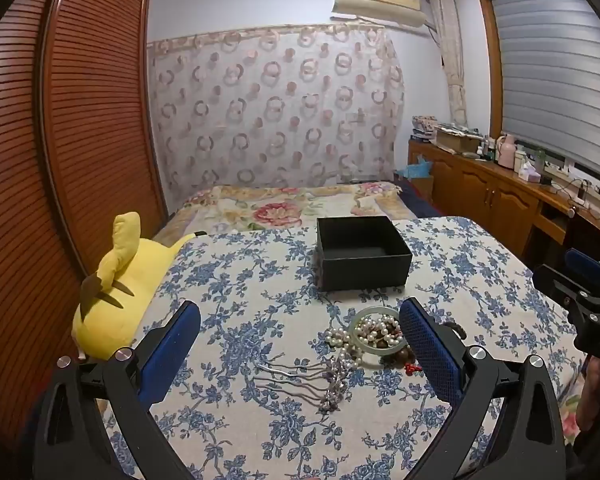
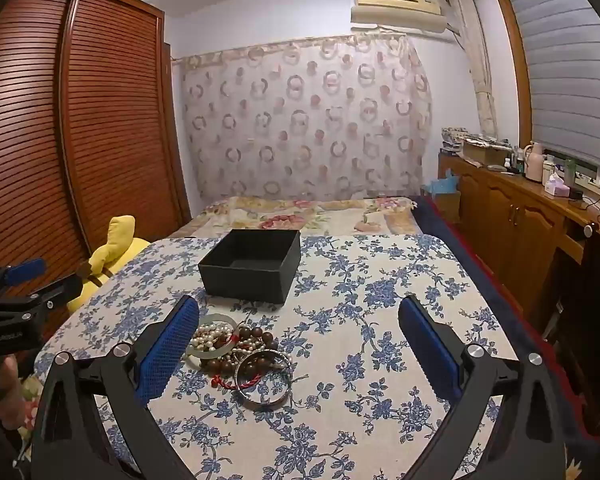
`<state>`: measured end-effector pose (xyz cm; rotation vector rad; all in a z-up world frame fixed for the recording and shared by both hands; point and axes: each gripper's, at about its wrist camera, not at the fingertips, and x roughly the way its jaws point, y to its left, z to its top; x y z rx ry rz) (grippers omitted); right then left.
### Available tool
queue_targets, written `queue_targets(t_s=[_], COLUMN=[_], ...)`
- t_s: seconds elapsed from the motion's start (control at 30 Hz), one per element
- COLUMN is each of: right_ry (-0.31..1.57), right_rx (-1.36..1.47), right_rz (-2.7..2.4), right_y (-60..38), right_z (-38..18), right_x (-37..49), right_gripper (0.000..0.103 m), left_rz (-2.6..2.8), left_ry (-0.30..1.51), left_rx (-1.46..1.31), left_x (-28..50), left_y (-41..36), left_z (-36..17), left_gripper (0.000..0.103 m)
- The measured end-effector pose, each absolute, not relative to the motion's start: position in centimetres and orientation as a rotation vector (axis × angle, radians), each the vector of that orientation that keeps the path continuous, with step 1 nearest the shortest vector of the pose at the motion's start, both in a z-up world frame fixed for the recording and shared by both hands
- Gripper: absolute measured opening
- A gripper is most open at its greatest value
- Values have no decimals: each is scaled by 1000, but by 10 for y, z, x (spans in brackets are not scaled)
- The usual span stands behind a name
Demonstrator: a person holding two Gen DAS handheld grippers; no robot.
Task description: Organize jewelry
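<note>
Jewelry [image 2: 240,354] heaped: pearls, brown beads, pale bangle, silver bangle. Left gripper [image 1: 300,340], right gripper [image 2: 300,336] spread wide, empty.

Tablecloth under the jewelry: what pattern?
Blue flowers on cream, tablecloth; clearest in right wrist view.

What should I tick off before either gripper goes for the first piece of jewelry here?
1. Left gripper open, nothing between its fingers: ok.
2. Right gripper open, nothing held: ok.
3. Black box lidless and looks empty: ok.
4. Box within easy reach just beyond the jewelry pile: ok.
5. Pieces separate enough to lift singly: not ok; pearl strand, brown beads and pale bangle overlap.
6. Silver bangle free of the red cord: cannot tell.
</note>
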<state>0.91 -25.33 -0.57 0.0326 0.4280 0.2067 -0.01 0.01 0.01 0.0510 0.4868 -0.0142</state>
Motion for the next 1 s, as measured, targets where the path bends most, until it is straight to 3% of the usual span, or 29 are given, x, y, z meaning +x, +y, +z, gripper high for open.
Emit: queue_targets(t_s=[1.0], right_ry=[434], right_rx=[38], right_rz=[212], right_y=[-248], right_z=[-16], right_x=[10], right_gripper=[101], left_rz=[-15], left_ry=[477], left_rx=[47], left_x=[0], left_y=[0], left_z=[9], left_gripper=[97])
